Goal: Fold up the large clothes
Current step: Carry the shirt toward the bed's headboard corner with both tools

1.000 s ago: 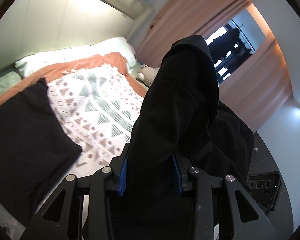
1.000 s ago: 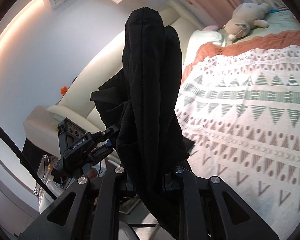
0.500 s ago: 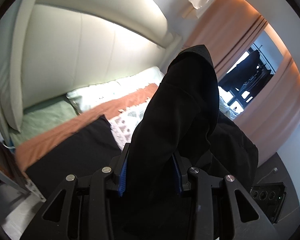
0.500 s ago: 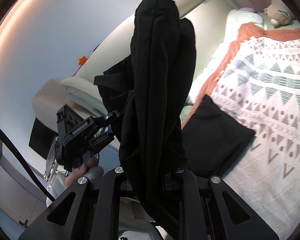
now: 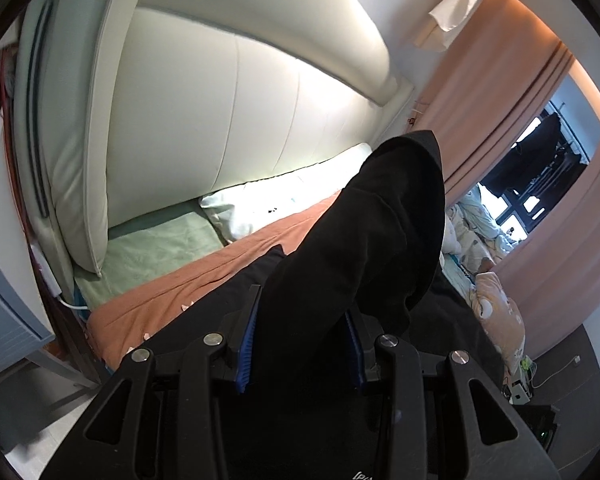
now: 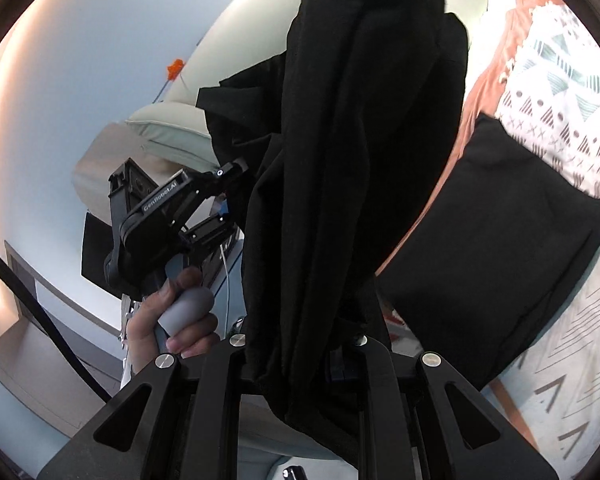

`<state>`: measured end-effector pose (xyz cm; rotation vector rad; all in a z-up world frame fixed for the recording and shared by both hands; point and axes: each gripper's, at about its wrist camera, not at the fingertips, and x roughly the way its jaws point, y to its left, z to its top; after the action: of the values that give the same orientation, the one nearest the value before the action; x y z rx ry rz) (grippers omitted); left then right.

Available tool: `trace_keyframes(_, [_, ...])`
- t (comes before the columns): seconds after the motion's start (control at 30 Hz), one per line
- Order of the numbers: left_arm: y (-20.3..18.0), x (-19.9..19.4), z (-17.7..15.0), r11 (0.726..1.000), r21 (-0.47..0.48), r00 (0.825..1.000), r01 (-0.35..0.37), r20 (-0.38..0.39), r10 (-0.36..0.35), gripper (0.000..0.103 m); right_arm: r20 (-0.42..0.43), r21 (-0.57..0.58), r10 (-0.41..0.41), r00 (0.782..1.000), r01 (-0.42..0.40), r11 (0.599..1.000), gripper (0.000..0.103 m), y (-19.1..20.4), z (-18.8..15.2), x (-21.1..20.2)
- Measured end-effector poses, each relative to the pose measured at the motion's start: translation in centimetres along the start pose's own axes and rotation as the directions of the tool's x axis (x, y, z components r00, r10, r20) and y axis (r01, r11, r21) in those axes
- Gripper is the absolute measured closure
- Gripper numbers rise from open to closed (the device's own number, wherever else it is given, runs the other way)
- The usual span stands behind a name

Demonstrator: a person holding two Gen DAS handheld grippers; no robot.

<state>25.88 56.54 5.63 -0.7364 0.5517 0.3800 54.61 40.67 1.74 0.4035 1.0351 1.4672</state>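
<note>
While both grippers carry the black garment (image 5: 364, 248) bunched and off the bed (image 5: 172, 296), the main risk, as I judge it, is a lopsided lay-down: thick folds are wadded between the jaws, so cloth could slip from one side or land twisted. A second risk: a folded black piece (image 6: 500, 248) already lies on the bed near the patterned blanket (image 6: 572, 92), and the hanging tail could drag across it and undo it. Left gripper (image 5: 300, 344): blue pads (image 5: 249, 332) pinching a fat bundle, jaws held partly apart by the fabric, tool angled down toward the orange sheet (image 5: 160, 304) near the headboard (image 5: 228, 92). Right gripper (image 6: 300, 356): jaws nearly together, clamped on a narrower gather that rises up through the view, tool closer to level. In the right wrist view the left hand (image 6: 172, 320) wraps the grey handle, held just beside the cloth. A plush toy (image 5: 496, 312) lies at the far edge.
</note>
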Motion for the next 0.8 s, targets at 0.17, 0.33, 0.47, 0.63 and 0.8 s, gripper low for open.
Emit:
trace_keyframes(0.17, [1.0, 4.2, 0.0, 1.000, -0.001, 0.999, -0.006, -0.043, 0.006, 0.066, -0.033, 0.030, -0.006, 0.999, 0.007, 1.000, 0.090, -3.5, 1.1, 3.4])
trace_keyframes(0.33, [1.4, 9.0, -0.1, 1.000, -0.013, 0.997, -0.008, -0.081, 0.007, 0.066, -0.034, 0.074, -0.034, 0.999, 0.037, 0.997, 0.090, -7.9, 3.6, 5.1])
trace_keyframes(0.47, [1.0, 12.5, -0.4, 0.999, 0.017, 0.994, -0.039, -0.098, 0.040, 0.066, -0.036, 0.107, -0.036, 0.999, 0.040, 0.993, 0.090, -11.7, 5.5, 5.1])
trace_keyframes(0.63, [1.7, 15.7, 0.4, 0.997, -0.009, 0.990, -0.075, -0.122, 0.073, 0.065, -0.020, 0.162, -0.036, 0.999, 0.038, 0.986, 0.090, -16.4, 7.5, 5.9])
trace_keyframes(0.8, [2.4, 13.7, 0.2, 0.998, 0.000, 0.995, -0.061, -0.075, 0.060, 0.063, -0.035, 0.198, -0.102, 0.994, 0.107, 0.974, 0.090, -20.9, 8.1, 7.1])
